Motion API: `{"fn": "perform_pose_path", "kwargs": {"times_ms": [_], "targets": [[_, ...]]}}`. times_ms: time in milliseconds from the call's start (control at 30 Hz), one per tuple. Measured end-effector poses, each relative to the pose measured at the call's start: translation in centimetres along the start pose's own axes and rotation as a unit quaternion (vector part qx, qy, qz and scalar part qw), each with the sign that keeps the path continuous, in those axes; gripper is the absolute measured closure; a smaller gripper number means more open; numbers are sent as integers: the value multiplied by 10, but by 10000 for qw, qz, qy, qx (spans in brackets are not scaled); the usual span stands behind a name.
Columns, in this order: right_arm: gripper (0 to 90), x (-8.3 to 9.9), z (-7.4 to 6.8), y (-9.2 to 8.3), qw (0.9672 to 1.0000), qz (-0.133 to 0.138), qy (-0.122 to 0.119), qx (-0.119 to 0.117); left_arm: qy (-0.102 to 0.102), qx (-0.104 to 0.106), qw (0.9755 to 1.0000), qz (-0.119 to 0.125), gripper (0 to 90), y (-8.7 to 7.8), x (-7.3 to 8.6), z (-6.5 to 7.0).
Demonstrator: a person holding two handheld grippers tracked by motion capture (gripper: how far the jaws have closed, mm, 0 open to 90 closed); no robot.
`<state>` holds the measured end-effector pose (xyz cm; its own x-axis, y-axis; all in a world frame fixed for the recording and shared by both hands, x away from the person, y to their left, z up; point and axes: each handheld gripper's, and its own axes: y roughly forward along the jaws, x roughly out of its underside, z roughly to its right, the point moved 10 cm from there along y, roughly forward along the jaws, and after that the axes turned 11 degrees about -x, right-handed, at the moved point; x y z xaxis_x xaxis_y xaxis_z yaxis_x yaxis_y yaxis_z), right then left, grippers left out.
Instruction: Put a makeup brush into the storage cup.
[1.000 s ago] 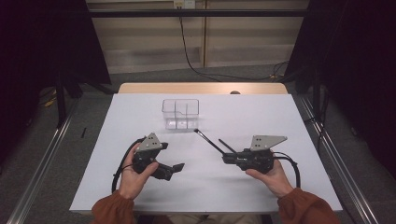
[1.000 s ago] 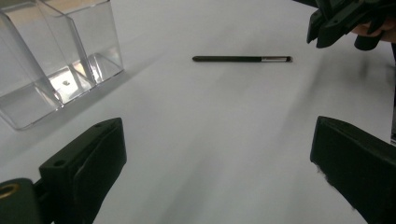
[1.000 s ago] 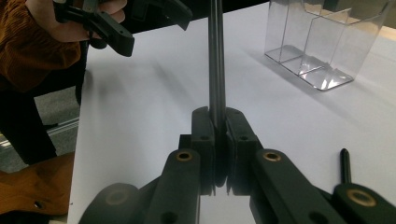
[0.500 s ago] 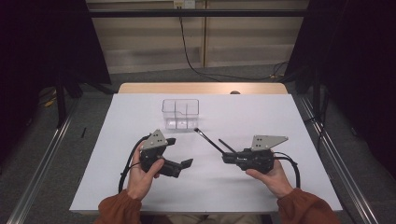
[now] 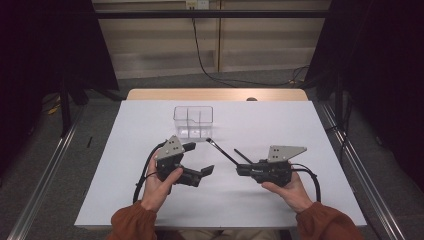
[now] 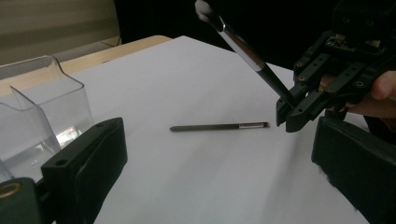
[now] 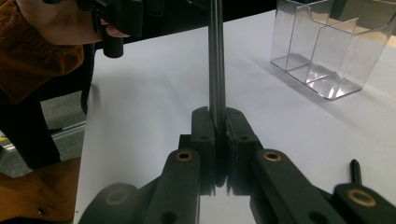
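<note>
- Two grippers sit low over the white table [image 5: 310, 200], each in one of the person's hands.
- Nearest, the right gripper [image 5: 239, 171] has its jaws clamped on a slim dark brush [image 5: 222, 151], which slants up toward the far left.
- Beside it, the left gripper [image 5: 199, 160] has its jaws spread wide with nothing between them.
- A second dark stick [image 6: 219, 126] lies flat on the table between the two grippers.
- Farther back stands a clear divided box [image 5: 193, 121], just beyond the brush tip.

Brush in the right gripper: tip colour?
White tip on the brush, clearest in the left gripper view; right gripper holds its dark handle.
</note>
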<state>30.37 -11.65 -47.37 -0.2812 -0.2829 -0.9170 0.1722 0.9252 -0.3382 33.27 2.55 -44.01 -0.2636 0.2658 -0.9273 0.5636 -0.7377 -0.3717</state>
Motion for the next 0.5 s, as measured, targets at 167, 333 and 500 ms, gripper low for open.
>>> {"fn": "perform_pose_path", "kwargs": {"times_ms": [167, 333, 500], "targets": [[839, 0, 1, 0, 10000, 32, -3, 24, 29, 53, 10000, -60, 40, 8, -4, 7], [839, -1, 1, 0, 10000, 39, -27, 51, 109, 151, 9998, -50, 48, 14, -8, 13], [839, -2, 2, -1, 9999, 72, -55, 83, 86, 185, 9998, -6, 64, 19, -13, 18]]}}
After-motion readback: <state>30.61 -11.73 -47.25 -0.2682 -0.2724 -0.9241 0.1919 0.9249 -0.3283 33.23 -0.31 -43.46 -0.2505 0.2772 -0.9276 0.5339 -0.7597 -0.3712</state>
